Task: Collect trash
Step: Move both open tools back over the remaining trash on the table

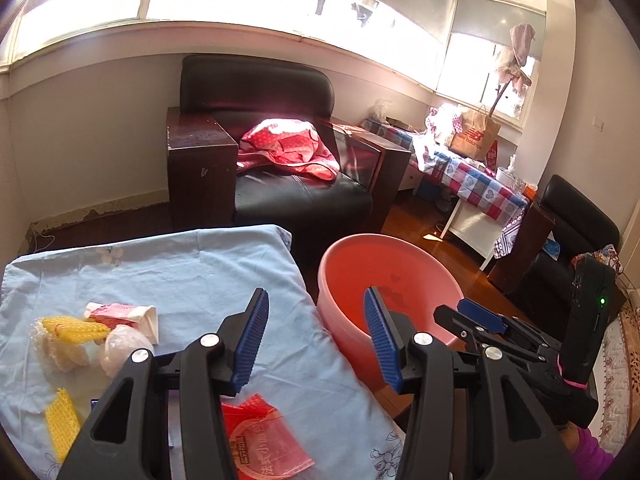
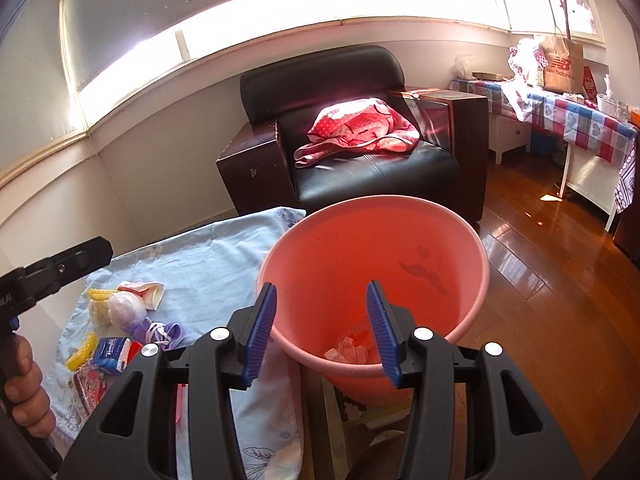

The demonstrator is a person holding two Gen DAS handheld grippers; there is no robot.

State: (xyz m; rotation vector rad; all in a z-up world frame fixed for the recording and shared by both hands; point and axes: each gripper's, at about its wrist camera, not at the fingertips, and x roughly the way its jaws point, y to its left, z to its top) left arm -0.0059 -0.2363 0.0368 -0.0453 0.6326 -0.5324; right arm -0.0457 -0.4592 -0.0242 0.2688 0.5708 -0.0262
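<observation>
A pink bucket (image 2: 472,256) stands beside a table under a light blue cloth (image 1: 200,272); crumpled wrappers (image 2: 352,350) lie at its bottom. On the cloth lie yellow bubble wrap (image 1: 74,330), a white plastic ball (image 1: 120,350), a pink-white packet (image 1: 120,314), a red wrapper (image 1: 260,440), a tissue pack (image 2: 114,354) and a purple mask (image 2: 164,332). My left gripper (image 1: 316,340) is open and empty above the table's right edge. My right gripper (image 2: 322,330) is open and empty over the bucket's near rim; it also shows in the left wrist view (image 1: 480,320).
A black armchair (image 2: 360,152) with a red dotted cloth (image 2: 360,124) stands behind the bucket. A table with a checked cloth (image 2: 580,116) and a paper bag (image 2: 560,64) is at the far right. Wooden floor (image 2: 540,280) lies to the right.
</observation>
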